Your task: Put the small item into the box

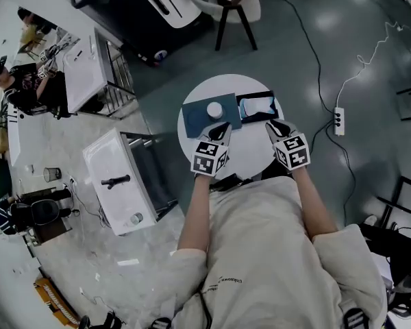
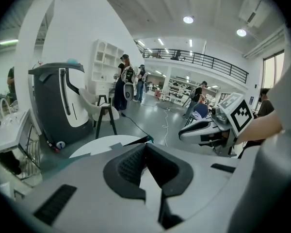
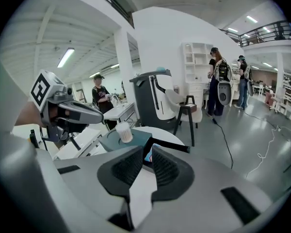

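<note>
A small white cylindrical item (image 1: 214,110) (image 3: 123,131) stands upright on a flat teal board (image 1: 195,118) (image 3: 136,141) on the round white table (image 1: 250,155). To its right lies an open black box (image 1: 257,108) with a blue and white inside. My left gripper (image 1: 221,127) (image 2: 145,144) sits just in front of the teal board, its jaws pressed together and empty. My right gripper (image 1: 277,124) (image 3: 148,152) hovers at the box's near edge. Its jaws stand a narrow gap apart, and there is nothing between them.
A black stool (image 1: 233,5) and a white chair stand beyond the table. A power strip (image 1: 338,120) with a cable lies on the floor to the right. White workbenches (image 1: 120,180) and seated people fill the left side.
</note>
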